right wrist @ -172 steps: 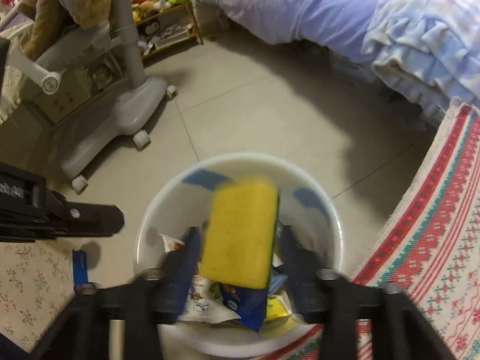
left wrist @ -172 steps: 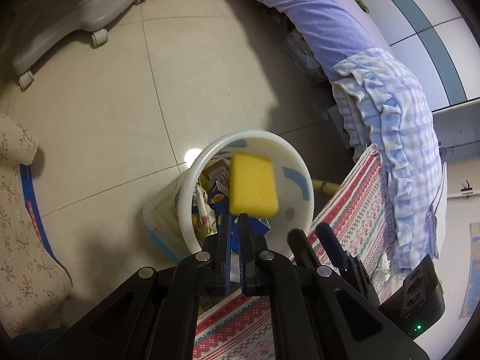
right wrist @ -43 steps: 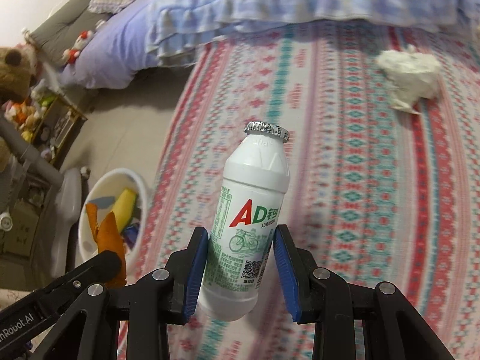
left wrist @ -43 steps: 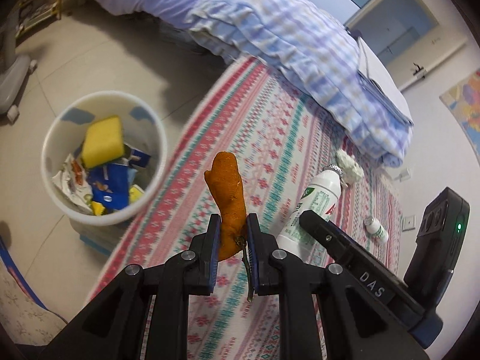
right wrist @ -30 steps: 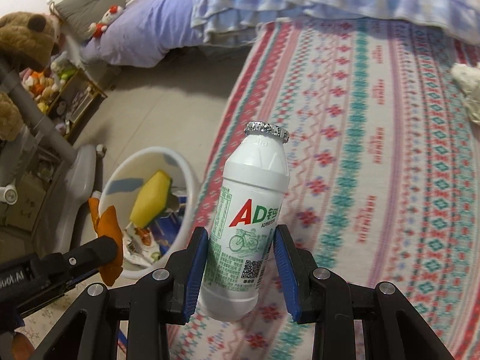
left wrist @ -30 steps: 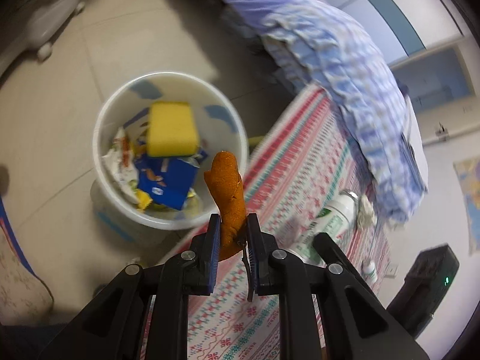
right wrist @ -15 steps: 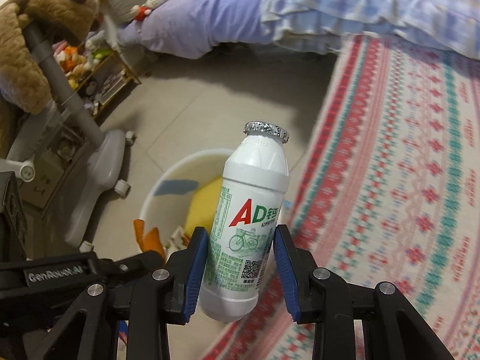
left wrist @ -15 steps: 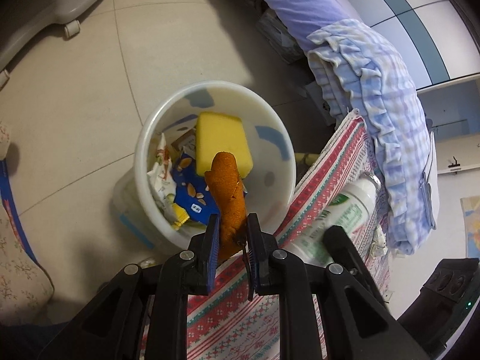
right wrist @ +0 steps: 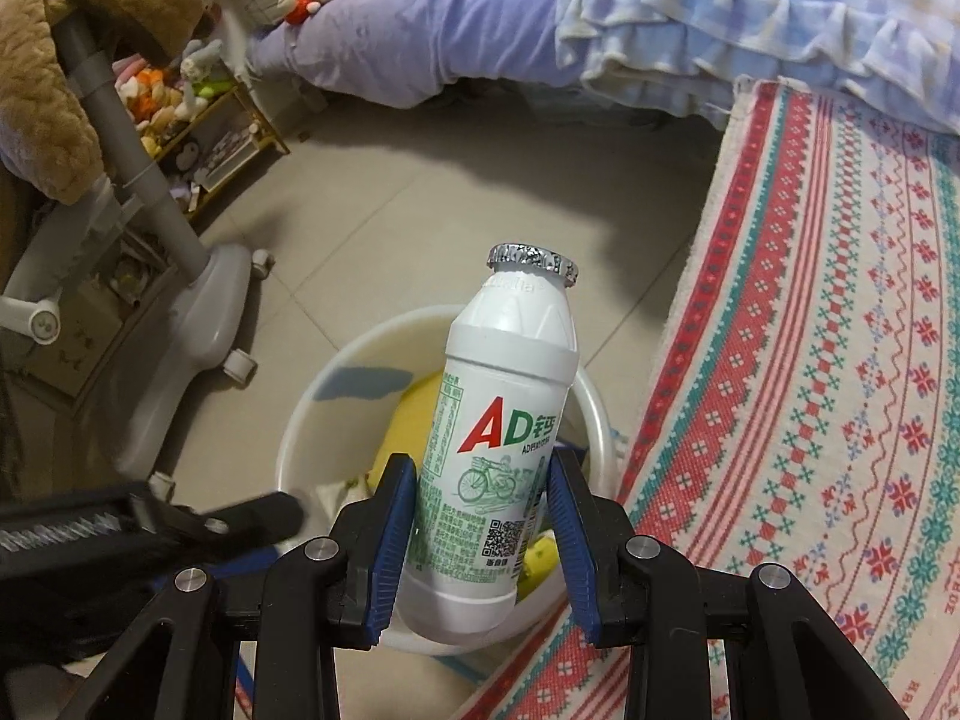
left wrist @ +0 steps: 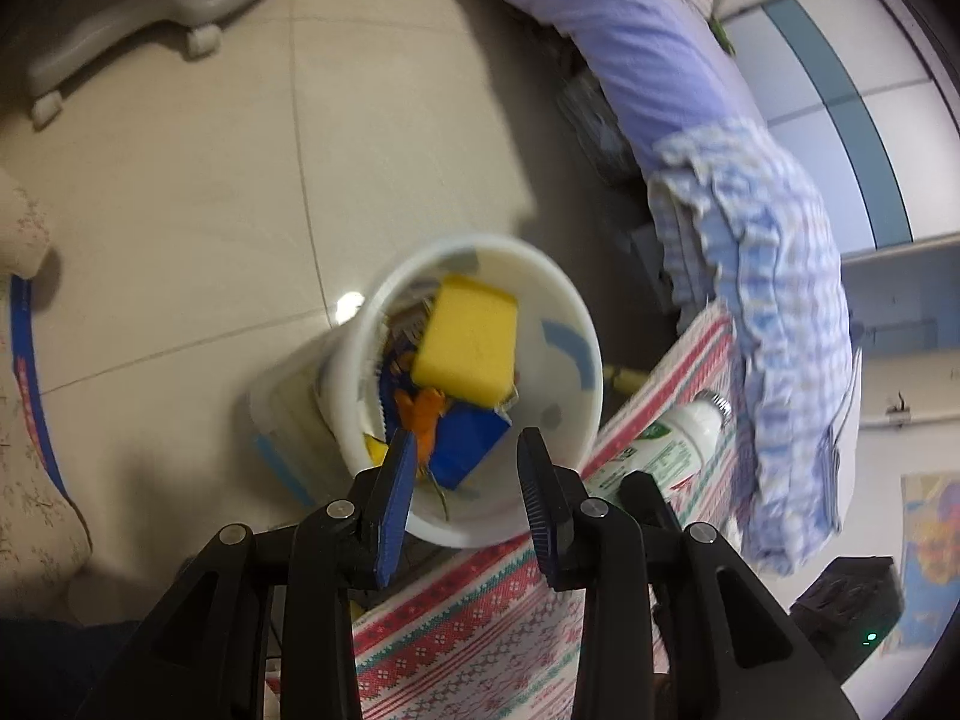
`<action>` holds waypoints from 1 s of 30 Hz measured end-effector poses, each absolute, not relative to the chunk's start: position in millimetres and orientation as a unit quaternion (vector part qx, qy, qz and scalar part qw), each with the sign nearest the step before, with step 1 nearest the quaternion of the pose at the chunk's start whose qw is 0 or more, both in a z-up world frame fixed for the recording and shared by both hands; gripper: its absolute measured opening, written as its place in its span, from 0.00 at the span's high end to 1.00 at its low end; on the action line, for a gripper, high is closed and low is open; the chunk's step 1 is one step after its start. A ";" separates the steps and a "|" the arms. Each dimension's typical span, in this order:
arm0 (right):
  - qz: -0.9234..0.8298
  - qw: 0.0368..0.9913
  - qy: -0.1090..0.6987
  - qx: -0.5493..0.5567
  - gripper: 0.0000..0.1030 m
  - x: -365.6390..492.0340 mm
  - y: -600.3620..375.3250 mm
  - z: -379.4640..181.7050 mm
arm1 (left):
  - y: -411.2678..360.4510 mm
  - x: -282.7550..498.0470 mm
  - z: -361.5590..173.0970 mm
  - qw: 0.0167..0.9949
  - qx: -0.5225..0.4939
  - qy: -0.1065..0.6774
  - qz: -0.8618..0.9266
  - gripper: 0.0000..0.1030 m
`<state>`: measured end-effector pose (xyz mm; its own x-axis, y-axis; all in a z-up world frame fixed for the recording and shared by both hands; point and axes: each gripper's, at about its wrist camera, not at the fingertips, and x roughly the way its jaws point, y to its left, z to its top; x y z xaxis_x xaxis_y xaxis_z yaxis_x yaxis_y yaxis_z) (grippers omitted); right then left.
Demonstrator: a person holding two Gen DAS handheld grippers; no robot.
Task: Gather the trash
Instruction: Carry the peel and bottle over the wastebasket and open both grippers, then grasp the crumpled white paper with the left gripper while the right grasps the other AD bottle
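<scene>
- Your left claw (left wrist: 465,462) hangs right above the white bin (left wrist: 564,300); its jaws are opening and nothing sits between the pads.
- The orange peel (left wrist: 423,414) lies inside the bin, against the near edge of the yellow sponge (left wrist: 468,348) and beside a blue wrapper (left wrist: 468,441).
- Your right claw (right wrist: 483,507) is clamped on the white drink bottle (right wrist: 504,420), foil cap up, held over the bin's rim (right wrist: 288,450) on the rug side.
- The bin stands on the tiled floor (left wrist: 180,180), just off the edge of the patterned rug (right wrist: 840,360).
- The bed (right wrist: 660,12) lies beyond the bin.
</scene>
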<state>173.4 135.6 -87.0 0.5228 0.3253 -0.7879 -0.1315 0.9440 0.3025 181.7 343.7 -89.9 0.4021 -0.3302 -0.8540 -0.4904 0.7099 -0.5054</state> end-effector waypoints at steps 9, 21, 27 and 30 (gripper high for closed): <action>0.136 0.866 0.472 0.092 0.53 178.4 138.2 -88.7 | 340.5 173.4 -69.8 0.761 -0.374 0.527 0.064 0.64; 0.105 0.871 0.466 0.119 0.46 142.3 54.2 -57.0 | 253.8 149.3 -17.2 0.801 -0.308 0.512 0.001 0.64; 0.039 0.875 0.473 0.096 0.46 116.2 -20.4 -30.4 | 185.9 113.5 10.3 0.810 -0.273 0.519 -0.029 0.52; 0.014 0.873 0.480 0.084 0.46 100.3 -64.0 -12.8 | 147.2 90.2 30.1 0.826 -0.235 0.509 -0.063 0.46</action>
<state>100.3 -64.0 -12.8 0.5394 0.1040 -0.8356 0.0567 0.9856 0.1593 90.2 147.2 30.1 0.4738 -0.3428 -0.8112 -0.1357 0.8817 -0.4518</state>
